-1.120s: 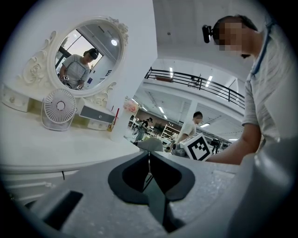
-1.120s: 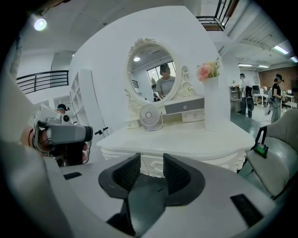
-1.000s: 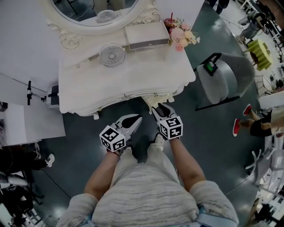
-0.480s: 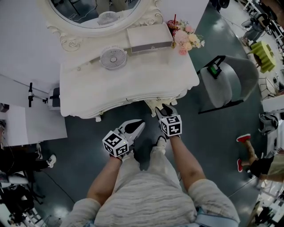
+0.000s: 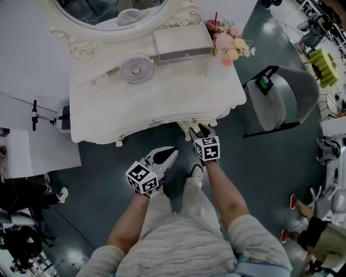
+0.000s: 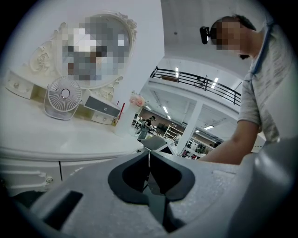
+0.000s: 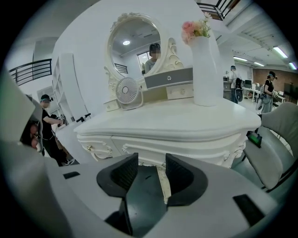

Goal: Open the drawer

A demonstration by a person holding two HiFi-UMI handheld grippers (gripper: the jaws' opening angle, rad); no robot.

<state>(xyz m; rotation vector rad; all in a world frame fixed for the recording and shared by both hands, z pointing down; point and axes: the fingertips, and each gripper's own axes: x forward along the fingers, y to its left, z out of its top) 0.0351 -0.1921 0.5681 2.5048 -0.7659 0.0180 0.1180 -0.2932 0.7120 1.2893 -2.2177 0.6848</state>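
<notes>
Curving glossy white dressing table [image 5: 162, 100], moulded drawer front [image 7: 186, 145], round grilled fan [image 5: 135, 67]

No words, numbers or brand names could be read in any view. The left marker cube [image 5: 142, 177] on the left gripper [image 5: 168, 157] and the right marker cube [image 5: 207, 148] on the right gripper [image 5: 199, 130] carried only black-and-white square patterns, not letters.

One dressing table [image 5: 157, 103], one mirror [image 5: 108, 11], one fan [image 5: 135, 67], one vase [image 7: 205, 69], two grippers [image 5: 172, 153] [image 5: 200, 129].
</notes>
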